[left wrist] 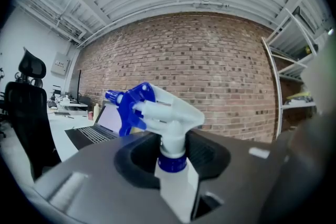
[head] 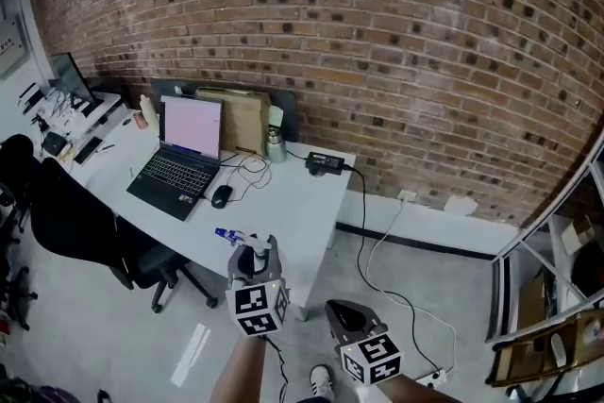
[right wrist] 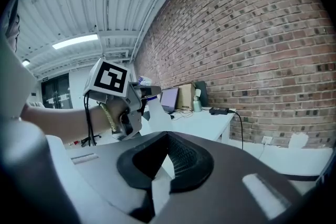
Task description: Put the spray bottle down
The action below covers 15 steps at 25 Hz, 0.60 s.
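One spray bottle clamped in left tool

The spray bottle is smooth plastic, the wall rough brick, the desk smooth, matt.

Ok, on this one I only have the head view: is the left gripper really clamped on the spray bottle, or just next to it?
Observer: Clamped. The left gripper view shows the left gripper shut on the neck of the spray bottle, with the trigger head standing above the jaws.
Reviewer: And the right gripper, anything in it?
Observer: Nothing. The right gripper view shows the right gripper with its jaws together and empty.
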Each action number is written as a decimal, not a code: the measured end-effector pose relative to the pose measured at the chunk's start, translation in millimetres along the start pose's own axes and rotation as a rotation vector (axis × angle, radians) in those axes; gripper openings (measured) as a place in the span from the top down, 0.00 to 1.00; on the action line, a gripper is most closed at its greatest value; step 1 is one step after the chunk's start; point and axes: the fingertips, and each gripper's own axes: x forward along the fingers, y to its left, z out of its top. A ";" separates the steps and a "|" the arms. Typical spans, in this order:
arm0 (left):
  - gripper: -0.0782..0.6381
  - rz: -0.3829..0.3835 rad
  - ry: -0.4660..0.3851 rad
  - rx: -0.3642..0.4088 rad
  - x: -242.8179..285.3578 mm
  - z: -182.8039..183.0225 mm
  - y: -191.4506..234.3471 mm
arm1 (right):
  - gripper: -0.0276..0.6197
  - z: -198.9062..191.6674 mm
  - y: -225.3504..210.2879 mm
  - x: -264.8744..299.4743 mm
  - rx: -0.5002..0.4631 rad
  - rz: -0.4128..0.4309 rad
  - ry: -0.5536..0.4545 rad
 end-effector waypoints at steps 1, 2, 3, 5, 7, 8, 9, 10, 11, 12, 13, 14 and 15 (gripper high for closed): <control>0.71 -0.002 0.002 0.003 8.1 -1.2 2.0 | 0.96 0.8 -1.3 5.1 0.005 -0.003 0.003; 0.71 -0.004 0.007 0.005 15.1 -3.1 3.6 | 0.96 1.0 -2.6 9.5 0.010 -0.007 0.006; 0.71 -0.007 0.013 0.003 21.4 -5.8 4.7 | 0.96 0.9 -4.0 13.3 0.015 -0.011 0.008; 0.71 -0.008 0.015 -0.003 31.0 -10.9 6.4 | 0.96 -0.2 -6.5 19.3 0.022 -0.018 0.011; 0.71 -0.002 0.009 -0.004 36.4 -12.8 7.4 | 0.96 -2.3 -7.6 23.0 0.024 -0.021 0.016; 0.70 0.000 0.011 -0.004 38.5 -13.0 7.6 | 0.96 -3.6 -7.8 24.1 0.024 -0.022 0.019; 0.70 0.000 0.016 -0.004 40.3 -12.9 7.3 | 0.96 -4.6 -7.7 24.9 0.024 -0.024 0.022; 0.70 -0.001 0.021 -0.003 41.9 -12.8 6.9 | 0.96 -5.3 -7.4 25.5 0.024 -0.026 0.025; 0.70 -0.001 0.026 0.000 43.2 -12.7 6.6 | 0.96 -5.7 -6.8 25.8 0.024 -0.027 0.027; 0.70 0.000 0.031 0.004 44.4 -12.7 6.4 | 0.96 -6.1 -6.1 26.0 0.024 -0.027 0.028; 0.69 0.001 0.035 0.008 45.5 -13.0 6.1 | 0.96 -6.5 -5.4 25.9 0.024 -0.027 0.029; 0.69 0.000 0.038 0.014 46.5 -13.4 5.3 | 0.96 -7.0 -5.0 25.8 0.023 -0.026 0.028; 0.68 -0.007 0.039 0.018 47.3 -13.8 3.6 | 0.96 -7.6 -4.9 25.6 0.023 -0.025 0.027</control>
